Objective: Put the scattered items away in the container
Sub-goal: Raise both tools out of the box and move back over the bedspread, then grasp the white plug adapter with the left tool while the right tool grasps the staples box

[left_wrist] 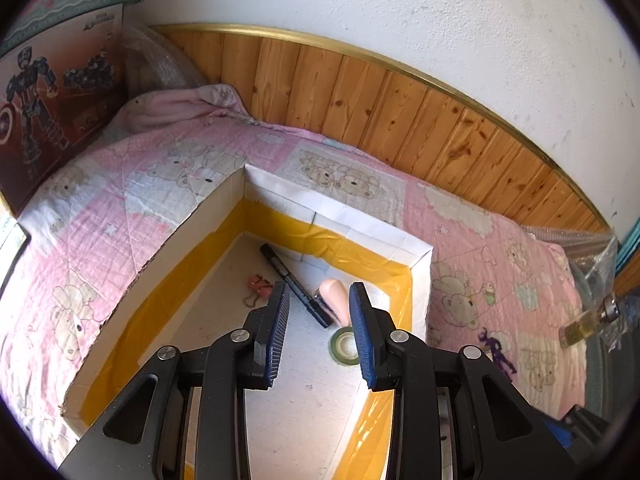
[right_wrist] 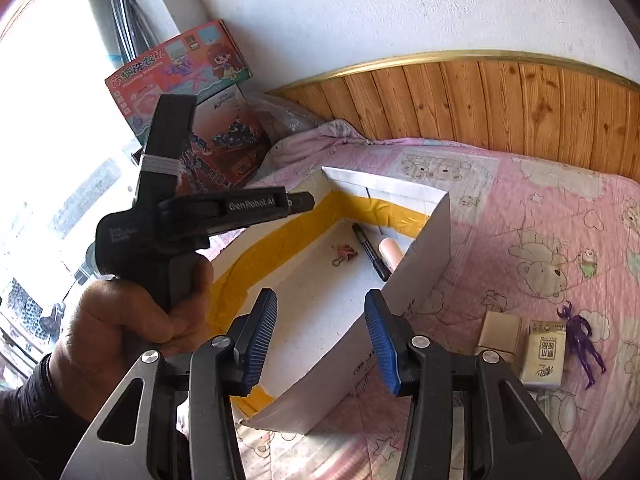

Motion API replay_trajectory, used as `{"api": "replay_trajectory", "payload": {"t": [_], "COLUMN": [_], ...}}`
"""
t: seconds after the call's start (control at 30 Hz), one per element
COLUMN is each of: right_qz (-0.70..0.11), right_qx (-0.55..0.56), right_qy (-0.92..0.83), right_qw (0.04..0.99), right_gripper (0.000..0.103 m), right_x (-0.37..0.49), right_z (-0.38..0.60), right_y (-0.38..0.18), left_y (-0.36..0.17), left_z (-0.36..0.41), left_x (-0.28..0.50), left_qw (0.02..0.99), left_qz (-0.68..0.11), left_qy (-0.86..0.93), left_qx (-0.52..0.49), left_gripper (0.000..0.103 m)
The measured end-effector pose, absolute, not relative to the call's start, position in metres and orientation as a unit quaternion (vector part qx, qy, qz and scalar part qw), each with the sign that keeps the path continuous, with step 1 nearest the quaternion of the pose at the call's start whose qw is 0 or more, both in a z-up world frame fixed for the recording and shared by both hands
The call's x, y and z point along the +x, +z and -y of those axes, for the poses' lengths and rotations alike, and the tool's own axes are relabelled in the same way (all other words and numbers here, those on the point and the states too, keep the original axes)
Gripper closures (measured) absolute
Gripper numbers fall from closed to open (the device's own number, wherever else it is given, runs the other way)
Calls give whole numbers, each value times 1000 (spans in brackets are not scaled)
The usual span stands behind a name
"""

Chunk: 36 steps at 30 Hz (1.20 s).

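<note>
Here, both claws open and empty, left claw (left_wrist: 320, 300) hiding part of tape roll (left_wrist: 345, 346), right claw (right_wrist: 320, 312) over box (right_wrist: 428, 240).

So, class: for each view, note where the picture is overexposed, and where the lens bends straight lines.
Right wrist view: the window at left is blown out to white, and the hand beside it is dim; the wood panelling arcs. Left wrist view: evenly lit, no glare, but the gold trim curves strongly and the corners go black.
</note>
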State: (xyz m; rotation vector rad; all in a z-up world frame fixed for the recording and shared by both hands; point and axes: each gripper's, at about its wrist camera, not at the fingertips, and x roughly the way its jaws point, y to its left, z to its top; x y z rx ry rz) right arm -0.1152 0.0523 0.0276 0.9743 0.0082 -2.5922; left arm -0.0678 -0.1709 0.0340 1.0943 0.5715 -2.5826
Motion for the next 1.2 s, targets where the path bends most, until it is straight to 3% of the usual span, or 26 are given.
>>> {"api": "replay_trajectory", "payload": {"t": [0.3, 0.53, 0.73, 1.03, 1.2], "right_qz": [30, 75, 79, -44, -50], "right_qx": [332, 322, 393, 515, 514], "right_qy": [-926, -941, -916, -854, -855], "right_qw": [175, 74, -7, -54, -42], "right_gripper": [55, 55, 55, 55, 61], "right_x": [-101, -89, -85, -84, -85], "right_z": [-84, -157, -209, -226, -233], "right_y": [44, 56, 20, -63, -70], "left_y": [56, 52, 14, -46, -67], "left_z": [148, 70, 18, -4, -8], "left_x": [-39, -40, -50, -71, -83], "left_qw": [106, -11, -62, -64, -51], "left_qz": [-175, -123, -109, -106, -105], "left_qy": [-912, -917, -890, -856, -845], "left_qx": [355, 378, 437, 502, 521], "left_gripper": [70, 70, 70, 67, 65]}}
